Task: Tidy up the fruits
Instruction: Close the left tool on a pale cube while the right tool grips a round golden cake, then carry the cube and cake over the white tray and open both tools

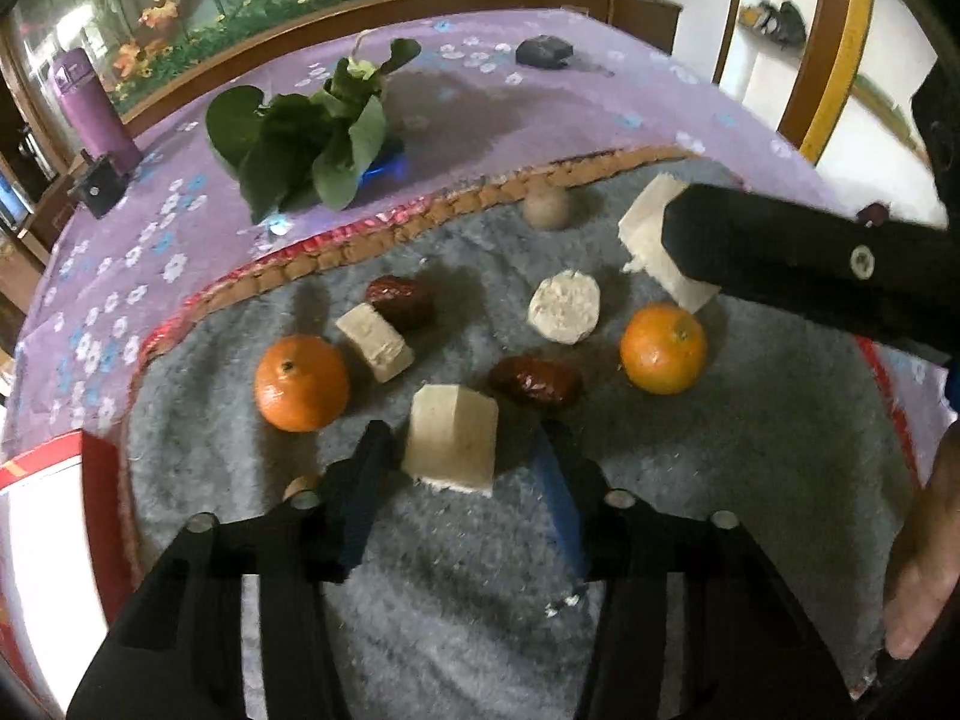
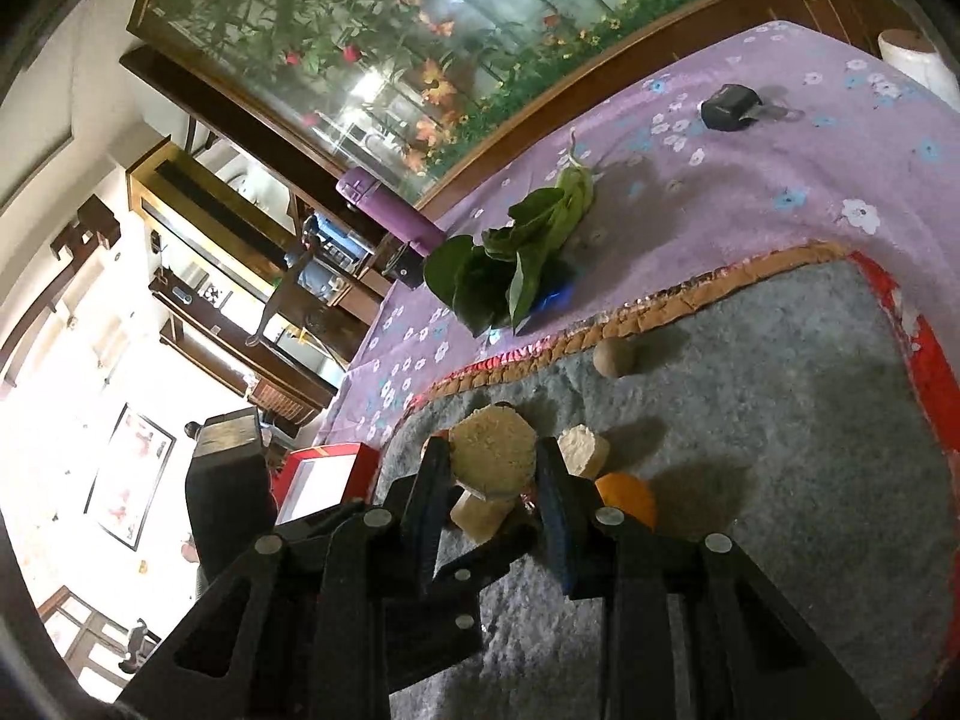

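On the grey mat point(image 1: 750, 450) lie two oranges point(image 1: 302, 383) point(image 1: 663, 348), two dark red dates point(image 1: 401, 300) point(image 1: 536, 382), several pale cut pieces point(image 1: 375, 342) point(image 1: 564, 307) and a small round brown fruit point(image 1: 547, 207). My left gripper point(image 1: 462, 450) is open around a pale block point(image 1: 453, 445), fingers either side and apart from it. My right gripper point(image 2: 493, 468) is shut on a pale cut chunk point(image 2: 493, 450) and holds it above the mat. In the left wrist view it comes in from the right over that chunk point(image 1: 648, 222).
A leafy green vegetable point(image 1: 312, 138) lies on the purple flowered cloth point(image 1: 540, 96) beyond the mat. A purple bottle point(image 1: 93, 108) and a dark small object point(image 1: 543, 51) stand further back. A red-and-white box point(image 1: 42, 516) sits at the left edge.
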Motion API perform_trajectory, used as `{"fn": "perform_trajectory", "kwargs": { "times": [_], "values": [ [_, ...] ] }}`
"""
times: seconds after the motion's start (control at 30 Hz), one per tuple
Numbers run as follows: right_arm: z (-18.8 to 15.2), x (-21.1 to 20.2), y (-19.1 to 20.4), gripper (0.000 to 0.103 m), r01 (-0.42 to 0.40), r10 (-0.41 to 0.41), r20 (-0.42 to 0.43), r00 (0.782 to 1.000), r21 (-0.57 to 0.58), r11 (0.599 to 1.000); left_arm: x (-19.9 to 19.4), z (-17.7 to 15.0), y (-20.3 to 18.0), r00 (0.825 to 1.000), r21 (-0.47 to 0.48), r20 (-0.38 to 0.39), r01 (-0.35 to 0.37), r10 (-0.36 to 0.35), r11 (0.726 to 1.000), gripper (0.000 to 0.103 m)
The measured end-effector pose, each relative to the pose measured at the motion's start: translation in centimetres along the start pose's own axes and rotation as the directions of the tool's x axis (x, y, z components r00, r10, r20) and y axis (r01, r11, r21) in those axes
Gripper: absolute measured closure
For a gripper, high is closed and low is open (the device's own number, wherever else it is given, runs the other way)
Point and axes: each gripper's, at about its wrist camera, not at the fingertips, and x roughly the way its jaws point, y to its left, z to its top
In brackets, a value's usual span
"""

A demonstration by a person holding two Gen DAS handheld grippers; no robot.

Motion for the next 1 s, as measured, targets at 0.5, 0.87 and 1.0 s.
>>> {"fn": "perform_trajectory", "kwargs": {
  "times": [0.5,0.87,1.0],
  "values": [
    [-0.3,0.0,-0.2,0.073,0.075,-0.073,0.046,0.996,-0.042,0.996,-4.6,-3.1,0.6,0.989,-0.091,0.131,-0.050,0.062,0.995,0.077],
    [-2.5,2.0,3.9,0.074,0.169,-0.165,0.037,0.986,-0.192,0.967,-14.2,-10.7,10.3,0.925,-0.374,0.215,-0.219,0.314,0.901,0.077],
    [-4.7,4.6,8.8,0.074,0.100,-0.113,-0.032,0.993,-0.269,0.958,-15.2,-13.6,14.2,0.904,-0.450,0.186,-0.269,0.384,0.852,0.077]
  ]
}}
